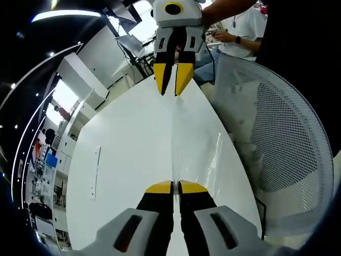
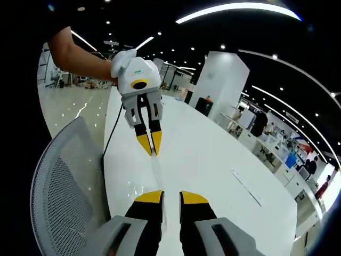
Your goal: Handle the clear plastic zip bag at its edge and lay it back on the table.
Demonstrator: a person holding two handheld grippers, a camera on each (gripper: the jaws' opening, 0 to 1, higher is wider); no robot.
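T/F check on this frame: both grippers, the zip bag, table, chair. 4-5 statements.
1. The left gripper is shut on an edge of the clear plastic zip bag. True.
2. The right gripper has its jaws spread wide with nothing between them. False: the jaws stand close together with the bag's thin edge running between them.
3. The bag stretches between the two grippers above the white table. True.
4. The table top is dark wood. False: it is plain white.
5. A white mesh chair stands at the table's edge. True.
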